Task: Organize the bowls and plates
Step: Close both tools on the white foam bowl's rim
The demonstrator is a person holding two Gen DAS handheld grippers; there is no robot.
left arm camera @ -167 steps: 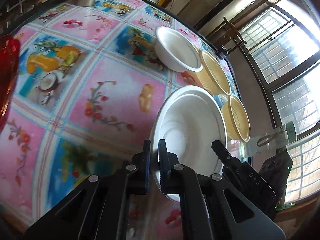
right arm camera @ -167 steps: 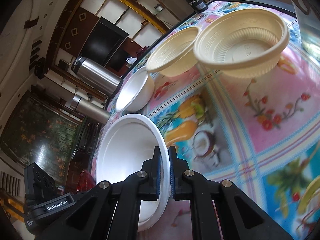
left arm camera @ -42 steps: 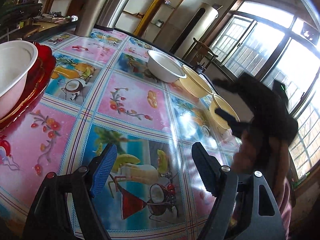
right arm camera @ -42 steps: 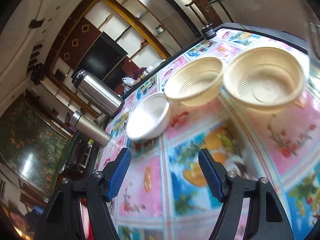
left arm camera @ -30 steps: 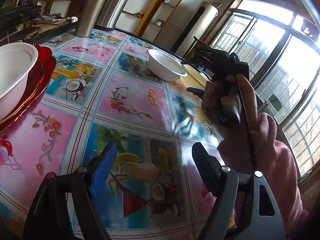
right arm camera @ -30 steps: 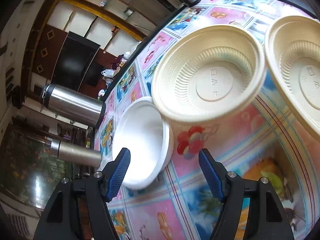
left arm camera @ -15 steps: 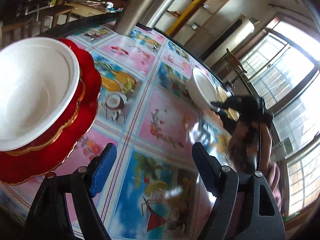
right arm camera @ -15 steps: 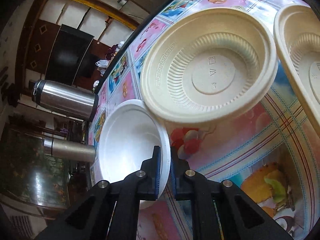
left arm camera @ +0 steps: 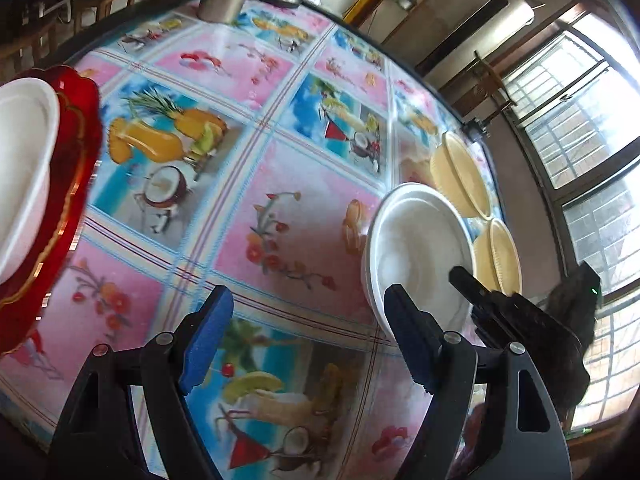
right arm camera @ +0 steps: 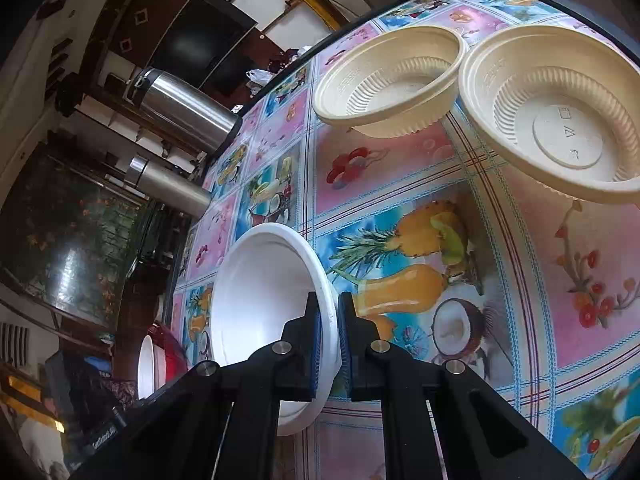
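Where my right gripper [right arm camera: 330, 322] comes in, its two blue-padded fingers are clamped on the rim of a white bowl [right arm camera: 264, 304], one inside the rim and one outside, the bowl tilted on edge above the tablecloth [right arm camera: 400, 168]. My left gripper [left arm camera: 308, 338] hangs with fingers wide apart, nothing between them but cloth; the same white bowl [left arm camera: 416, 248] sits just beyond its right finger.

Surface: round table under a glossy cloth printed in pink and blue squares of flowers, pineapples, coconuts and fruit drinks, ruled with fine striped lines.

On it:
- two cream ribbed bowls [right arm camera: 392, 80] [right arm camera: 560, 120], side by side, rims nearly touching, at the window side of the table;
- a red scalloped plate [left arm camera: 76, 152] with a gold line, near the left edge of the left wrist view, carrying a second white bowl [left arm camera: 22, 168];
- two steel flasks [right arm camera: 184, 108] [right arm camera: 168, 186] near the far rim.

Room: dark wood panelling with diamond insets and a dark screen [right arm camera: 200, 40] on one wall; a barred window [left arm camera: 580, 120] with bright daylight on the other; a white upright unit [left arm camera: 480, 28] in the corner by a yellow pipe.
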